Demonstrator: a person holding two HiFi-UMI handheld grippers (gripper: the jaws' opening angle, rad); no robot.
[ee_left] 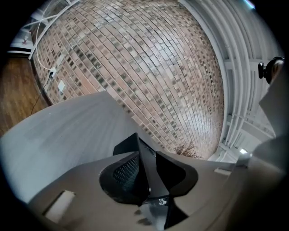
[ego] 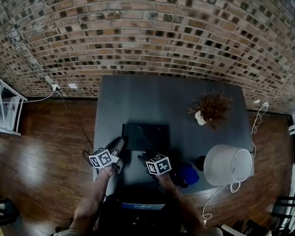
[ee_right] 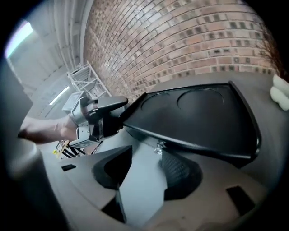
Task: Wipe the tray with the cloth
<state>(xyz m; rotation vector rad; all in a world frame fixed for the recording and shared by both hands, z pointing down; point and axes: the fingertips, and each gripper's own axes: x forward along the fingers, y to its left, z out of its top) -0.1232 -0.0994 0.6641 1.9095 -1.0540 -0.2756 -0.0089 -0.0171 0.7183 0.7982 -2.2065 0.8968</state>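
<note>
- Presently the black tray (ego: pixel 146 136) lies on the grey table (ego: pixel 168 99), in the near half and slightly left of the middle; two round recesses show in its floor.
- The left gripper (ego: pixel 119 142) is at the tray's near-left corner. In the left gripper view its jaws stand narrow with the tray's thin rim (ee_left: pixel 135 146) upright between them, and the ribbed left pad lies against it: a pinch on the rim.
- From the right gripper view the same hold shows at the left: the left gripper (ee_right: pixel 123 110) bites the corner of the tray (ee_right: pixel 198 117).
- The right gripper (ego: pixel 144 157) hangs just near of the tray's near edge, pointing down and toward it. Its jaws (ee_right: pixel 144 158) stand moderately apart with nothing between them; the tray's near rim is just beyond the tips, not touching them.
- The blue cloth (ego: pixel 188 175) lies bunched at the near edge of the table, right of the right gripper and apart from the tray; neither gripper touches it.
- A white lampshade (ego: pixel 228 165) sits at the near-right corner, just right of the cloth.
- A dried plant (ego: pixel 214 108) in a pale vase stands far right of the tray.
- A brick wall (ego: pixel 152 35) runs behind the table.
</note>
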